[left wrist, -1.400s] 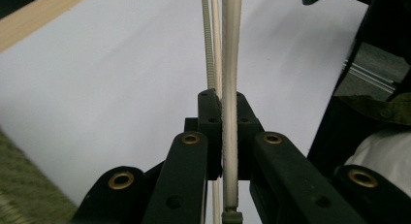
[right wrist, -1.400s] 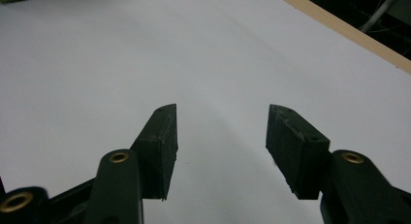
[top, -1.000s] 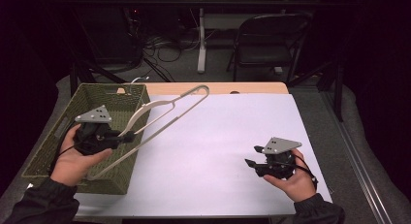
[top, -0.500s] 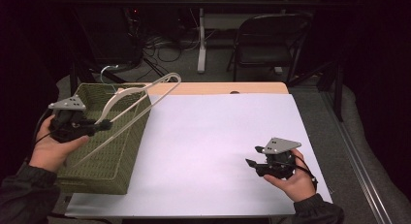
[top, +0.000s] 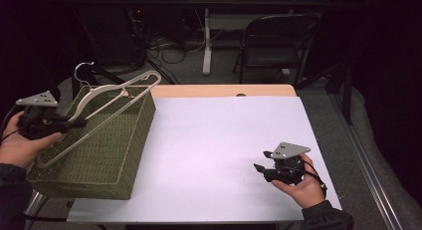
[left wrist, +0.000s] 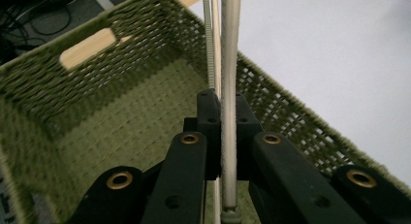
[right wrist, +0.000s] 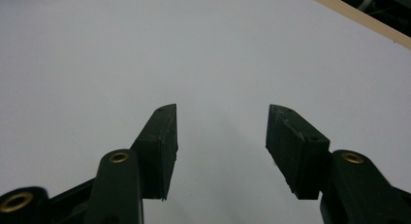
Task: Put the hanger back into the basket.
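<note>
**One basket, one hanger, two claws**

One green woven basket (top: 107, 155) stands at the left edge of the white table (top: 219, 140), its near left corner overhanging that edge. Its woven floor is bare in my left gripper view; the one thing within its outline is a pale hanger (top: 99, 113), which slants over the opening from the near left rim to the far right corner, its wire hook rising beyond the far rim.

My left claw (top: 79, 123), held at the basket's left rim, is clamped on the hanger: in the left gripper view both black jaws press on its pale bar (left wrist: 229, 88), with the hanger's thinner second bar running just beside it. The hanger hangs from this grip, above the basket floor.

My right claw (top: 260, 161) rests in my right hand (top: 298, 182) near the table's near right corner, well apart from the basket. Its jaws stand wide, with nothing between them and bare white surface beneath.

Count: one basket, one hanger, two claws. Beyond the far edge of the table stands one dark folding chair (top: 276, 46).
</note>
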